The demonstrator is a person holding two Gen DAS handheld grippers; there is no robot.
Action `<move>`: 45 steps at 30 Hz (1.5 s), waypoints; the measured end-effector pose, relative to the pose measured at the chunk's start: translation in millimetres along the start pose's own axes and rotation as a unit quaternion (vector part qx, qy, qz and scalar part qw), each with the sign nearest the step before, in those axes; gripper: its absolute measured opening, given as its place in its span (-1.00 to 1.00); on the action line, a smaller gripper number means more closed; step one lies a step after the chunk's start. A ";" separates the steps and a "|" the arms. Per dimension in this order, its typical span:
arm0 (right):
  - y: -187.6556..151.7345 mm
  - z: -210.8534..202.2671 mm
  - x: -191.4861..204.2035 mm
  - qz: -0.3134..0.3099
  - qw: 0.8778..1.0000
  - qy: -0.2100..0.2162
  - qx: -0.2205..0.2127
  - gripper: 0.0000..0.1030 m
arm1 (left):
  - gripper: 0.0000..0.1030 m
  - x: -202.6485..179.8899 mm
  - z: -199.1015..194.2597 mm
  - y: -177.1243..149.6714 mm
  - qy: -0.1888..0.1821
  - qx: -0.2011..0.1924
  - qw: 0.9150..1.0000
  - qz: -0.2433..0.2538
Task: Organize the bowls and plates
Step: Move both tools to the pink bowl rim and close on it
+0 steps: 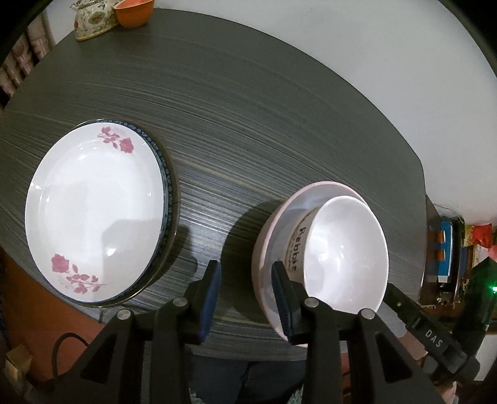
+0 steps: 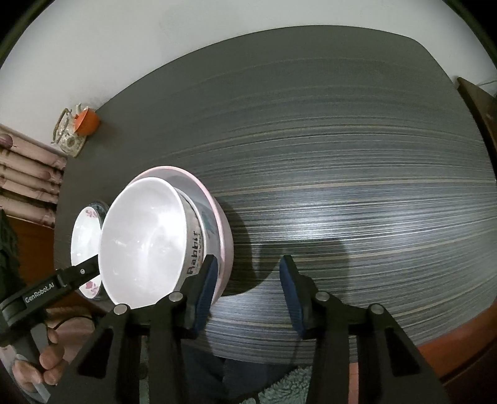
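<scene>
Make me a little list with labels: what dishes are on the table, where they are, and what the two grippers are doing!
table: dark striped top
plates: rose plate stacked on a blue-rimmed plate
bowls: white Rabbit bowl sitting inside a pink bowl
far corner: orange bowl beside a flowery teapot
left gripper: open, one finger by the pink bowl's rim
right gripper: open, holding nothing, next to the bowls
</scene>
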State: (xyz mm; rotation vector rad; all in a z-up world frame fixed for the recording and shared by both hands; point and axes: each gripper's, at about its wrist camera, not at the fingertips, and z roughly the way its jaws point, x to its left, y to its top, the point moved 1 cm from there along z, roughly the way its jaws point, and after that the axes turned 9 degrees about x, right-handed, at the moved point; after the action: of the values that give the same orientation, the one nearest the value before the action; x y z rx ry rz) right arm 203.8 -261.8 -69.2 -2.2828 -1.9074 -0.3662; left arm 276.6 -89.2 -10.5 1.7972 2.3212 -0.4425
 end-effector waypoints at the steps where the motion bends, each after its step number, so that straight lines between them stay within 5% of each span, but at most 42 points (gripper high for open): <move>1: 0.4 0.6 -0.6 0.000 1.000 0.000 0.001 -0.26 | -0.33 -0.1 1.6 0.8 0.000 0.001 1.000 -0.001; 26: 2.5 24.5 1.6 -0.006 1.000 -0.024 0.013 -0.24 | -0.38 -1.1 27.3 9.5 0.017 0.009 1.000 0.002; 37: 0.7 26.2 2.7 -0.005 1.000 -0.020 0.010 -0.21 | -0.91 -16.9 30.1 8.0 0.013 -0.002 1.000 0.027; 45: -0.3 25.2 10.1 -0.020 1.000 -0.012 0.007 -0.63 | -0.91 -17.7 30.4 9.1 0.014 -0.002 0.999 0.030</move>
State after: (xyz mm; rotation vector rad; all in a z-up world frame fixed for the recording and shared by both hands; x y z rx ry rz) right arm 207.5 -245.5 -90.7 -2.2529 -1.9631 -0.3315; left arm 288.6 -113.5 -34.7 1.8777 2.2780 -0.4049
